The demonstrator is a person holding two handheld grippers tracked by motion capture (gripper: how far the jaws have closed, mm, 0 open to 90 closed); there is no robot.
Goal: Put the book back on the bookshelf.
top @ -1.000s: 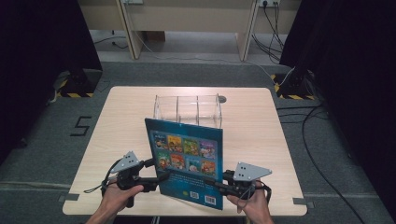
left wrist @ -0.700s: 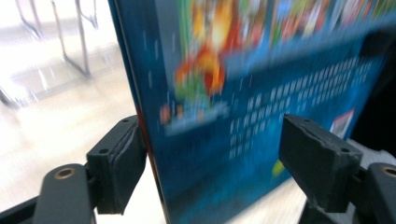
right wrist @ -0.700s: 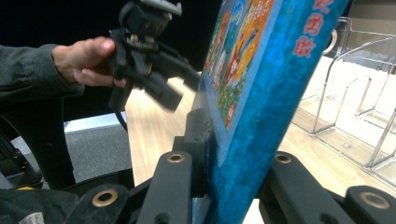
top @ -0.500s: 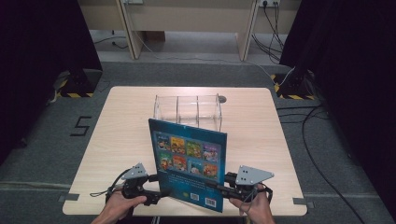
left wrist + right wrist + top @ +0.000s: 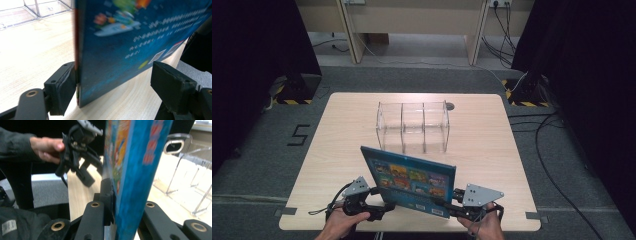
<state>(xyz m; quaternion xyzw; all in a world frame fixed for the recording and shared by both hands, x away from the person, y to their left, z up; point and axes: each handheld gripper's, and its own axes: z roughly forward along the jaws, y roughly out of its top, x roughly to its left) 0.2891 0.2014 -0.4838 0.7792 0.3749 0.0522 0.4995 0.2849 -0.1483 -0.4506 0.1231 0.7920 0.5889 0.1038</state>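
Jaws of the right gripper (image 5: 117, 220) clamp the upright blue picture book (image 5: 412, 180)

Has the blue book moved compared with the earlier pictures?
Yes. The blue book has tipped back toward the person; its top edge now sits below the clear organizer instead of overlapping it.

Table (image 5: 492, 145) evenly lit from above, surroundings dark; book (image 5: 135, 170) blurred close-up (both gripper views); soft shadows.
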